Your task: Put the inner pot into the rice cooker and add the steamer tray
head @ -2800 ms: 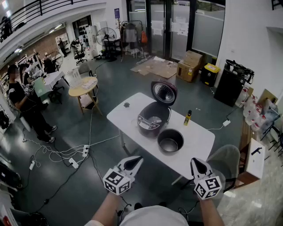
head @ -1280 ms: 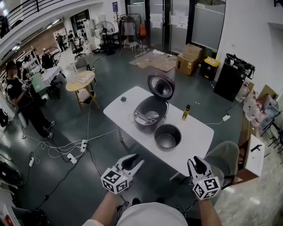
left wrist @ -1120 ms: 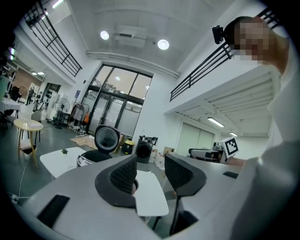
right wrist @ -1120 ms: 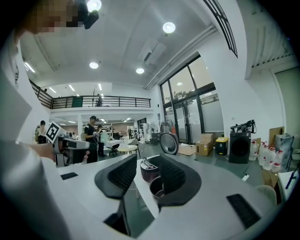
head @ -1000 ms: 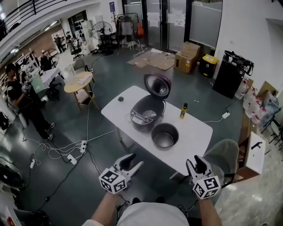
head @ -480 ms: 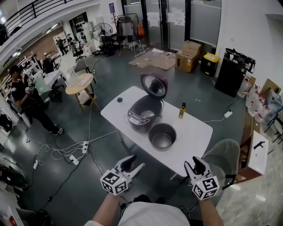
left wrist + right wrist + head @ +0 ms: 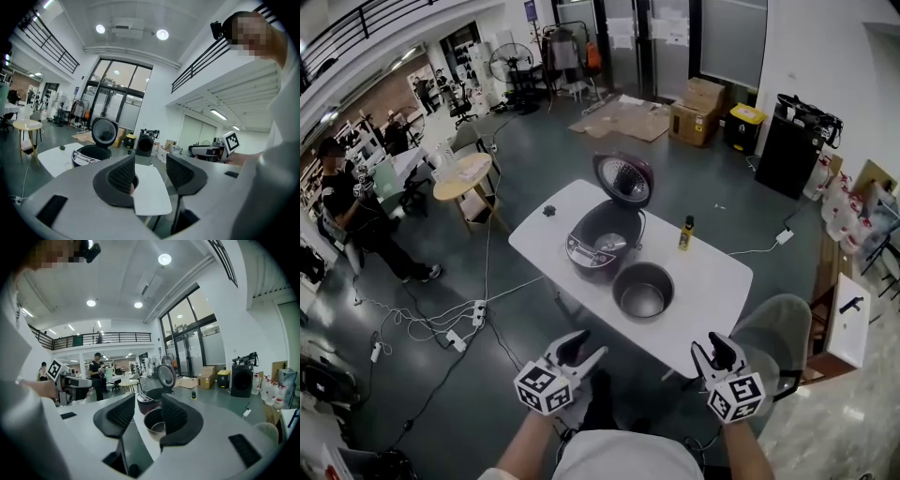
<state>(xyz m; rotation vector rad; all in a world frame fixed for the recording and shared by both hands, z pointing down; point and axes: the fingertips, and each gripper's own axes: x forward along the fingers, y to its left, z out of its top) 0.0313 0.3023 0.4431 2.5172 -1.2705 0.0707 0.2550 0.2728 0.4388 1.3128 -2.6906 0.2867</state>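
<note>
Nearest, two hand-held grippers are held short of the surface [image 7: 717,292]. The left hand-held gripper [image 7: 587,346] and the right hand-held gripper [image 7: 713,348] are both spread, and nothing is pinched between their jaws.

Beyond them, one inner pot [image 7: 643,291] stands upright and empty on the near part of the surface, just beside the rice cooker [image 7: 600,246] and not yet in it. The pot is judged to be stiff metal, moderately heavy, and smooth enough to slip. Its thin rim is the likely place for a hold, taken at opposite sides with one gripper on each, so that it can be lifted level.

One rice cooker is seen behind the pot, with its lid [image 7: 624,178] raised and its cavity open. Something pale lies inside, but it cannot be identified. No steamer tray can be made out with certainty; such a tray would be expected to be light and rigid.

Farther back, one small bottle [image 7: 684,233] stands to the right of the cooker.
</note>
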